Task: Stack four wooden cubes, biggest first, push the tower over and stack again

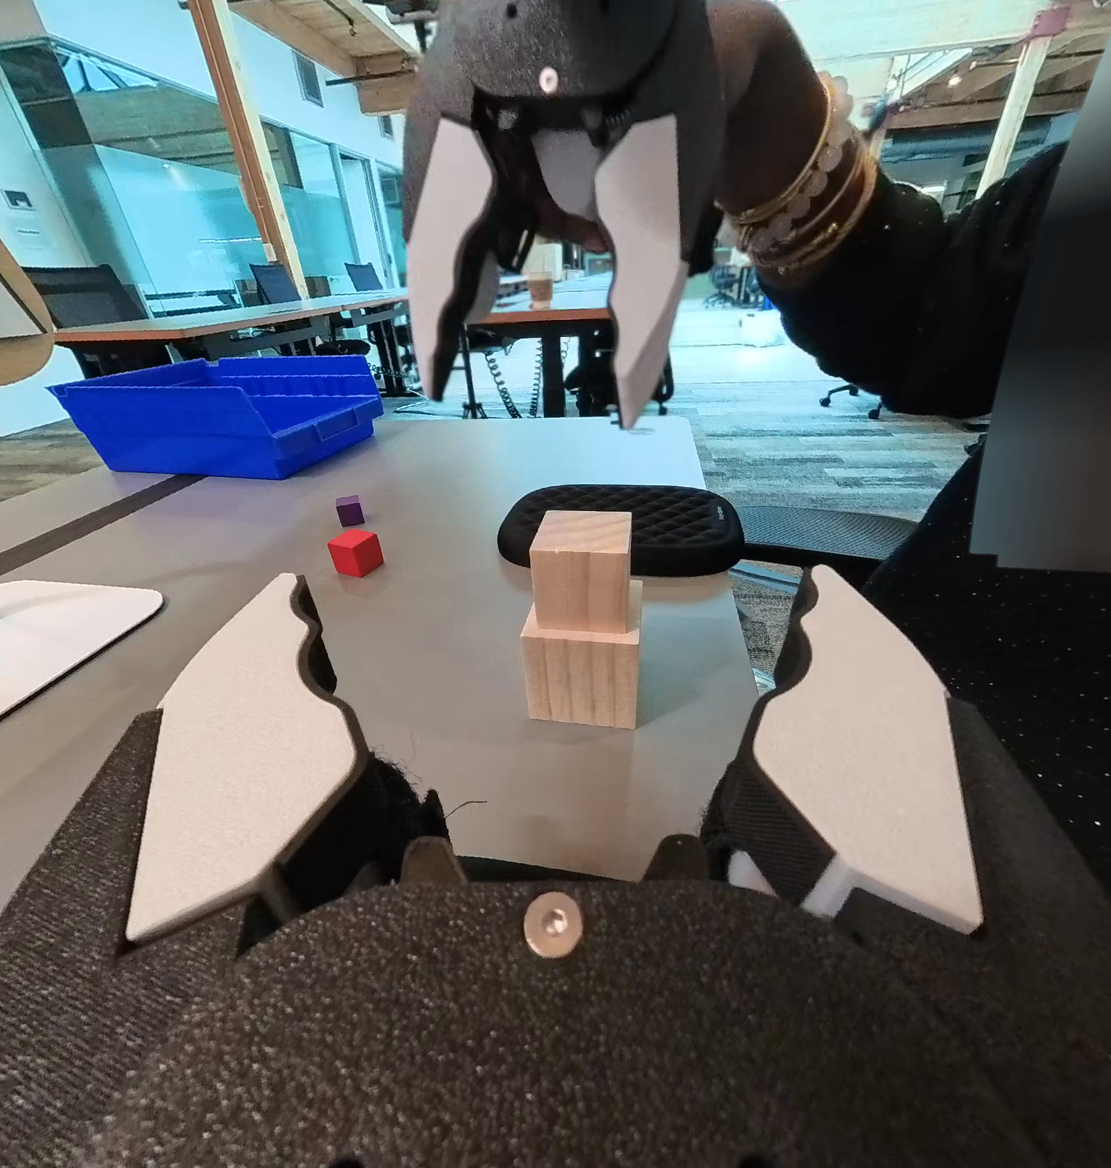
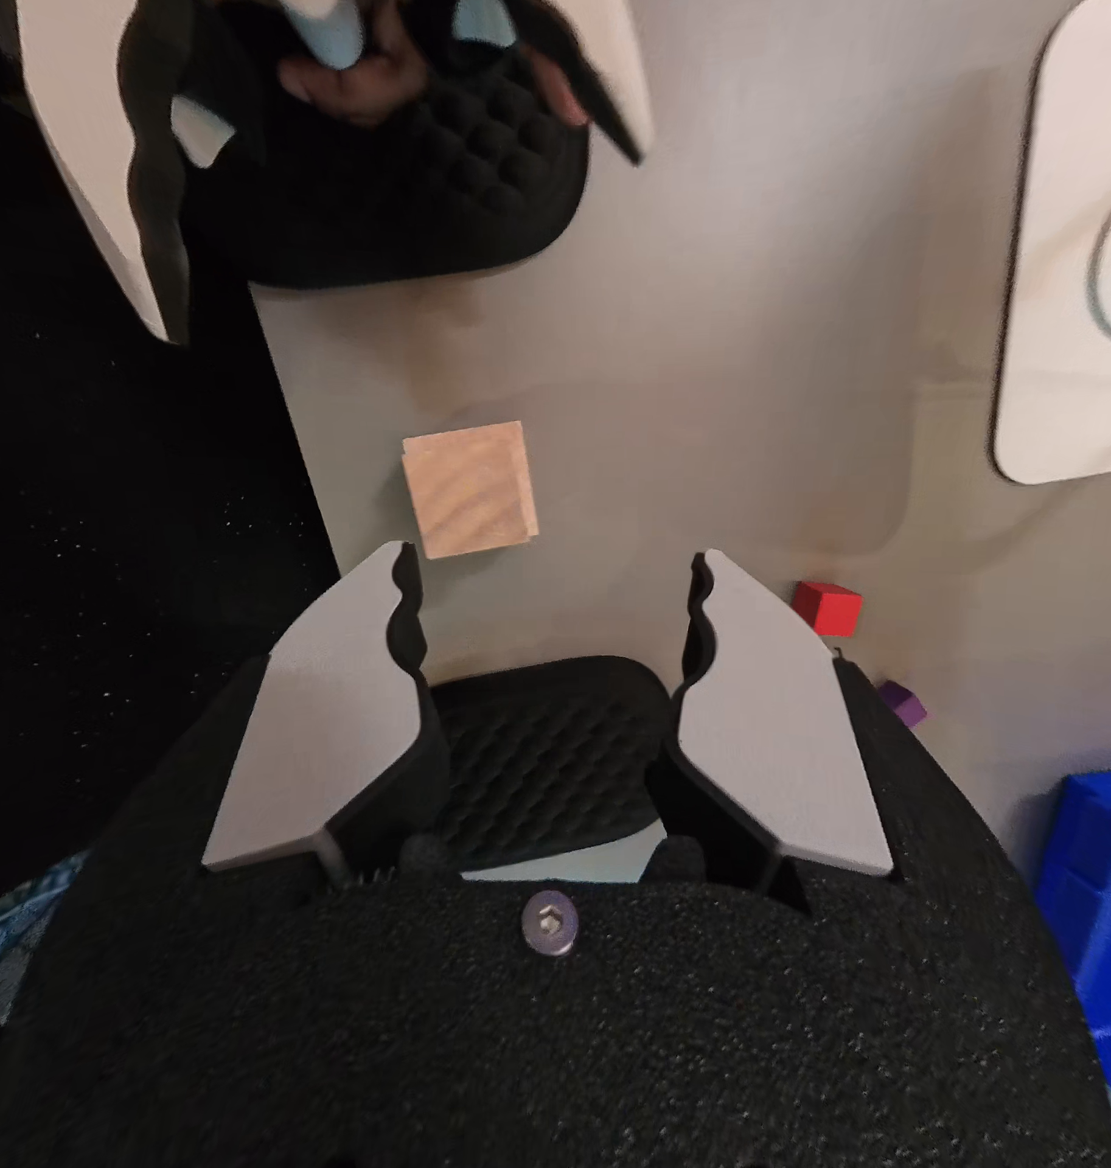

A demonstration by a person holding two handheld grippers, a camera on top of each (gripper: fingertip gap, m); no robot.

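In the left wrist view the left gripper (image 1: 556, 622) fills the lower frame, its textured black body carrying two pale, flat fingers (image 1: 249, 746) with wavy black inner edges. They stand wide apart and grasp nothing. Between them, a little right of centre, two bare wooden cubes form a stack (image 1: 581, 622) on the smooth grey table (image 1: 414, 632). The upper cube sits slightly askew on the lower one, leaving a sliver of the lower top exposed at the right. Neither finger touches the wood.

At the left edge lies a white flat base with rounded corners (image 1: 47, 638). Left of the stack and farther back are a small red cube (image 1: 354, 552) and, beyond it, a smaller purple cube (image 1: 349, 510), apart from each other. Directly behind the stack a black quilted pad (image 1: 667, 515), oval and soft-looking, rests near the table's right edge. In the left middle of the frame stands a blue ribbed plastic bin (image 1: 224, 414).

In the upper centre the right gripper (image 1: 534, 404) hangs high above the table, points down, spread and bare, well clear of the stack. A black sleeve and gold bangles show behind it.

The right wrist view looks straight down: the stack's top face (image 2: 469, 490) lies just beyond its left fingertip (image 2: 388, 569), untouched.
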